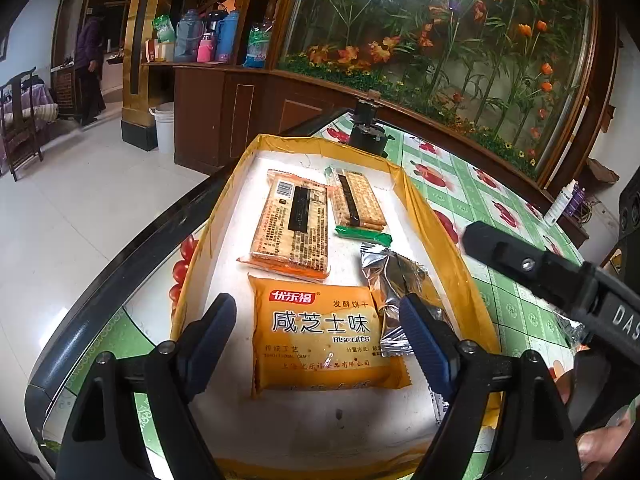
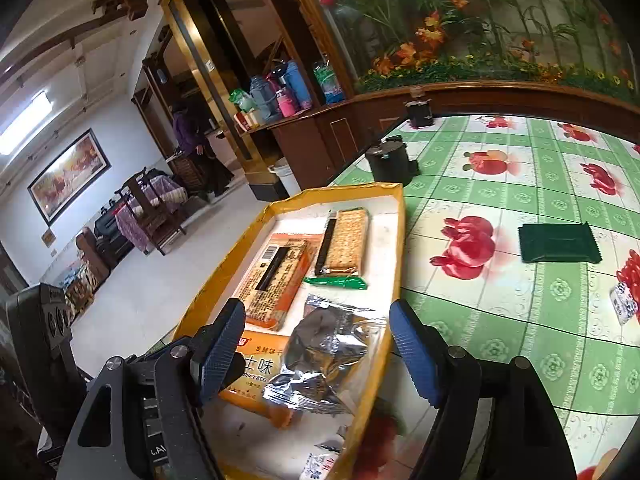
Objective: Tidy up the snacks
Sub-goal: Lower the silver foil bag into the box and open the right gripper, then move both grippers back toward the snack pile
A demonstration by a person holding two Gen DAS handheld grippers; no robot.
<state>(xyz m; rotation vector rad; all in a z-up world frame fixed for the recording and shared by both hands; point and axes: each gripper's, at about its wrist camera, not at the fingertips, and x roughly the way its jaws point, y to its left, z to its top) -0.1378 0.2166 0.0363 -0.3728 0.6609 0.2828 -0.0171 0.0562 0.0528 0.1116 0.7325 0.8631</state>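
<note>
A yellow-rimmed tray holds the snacks. My left gripper is open. The orange biscuit pack lies flat between its blue pads, which stand clear of it. My right gripper is open over a crumpled silver packet, which rests on the tray and overlaps the orange pack's edge. Further back lie a face-down orange pack, a clear cracker pack and a small green packet.
A dark green packet lies on the green flowered tablecloth right of the tray. A black stand sits behind the tray. The table edge runs close along the tray's left side. A person stands far off.
</note>
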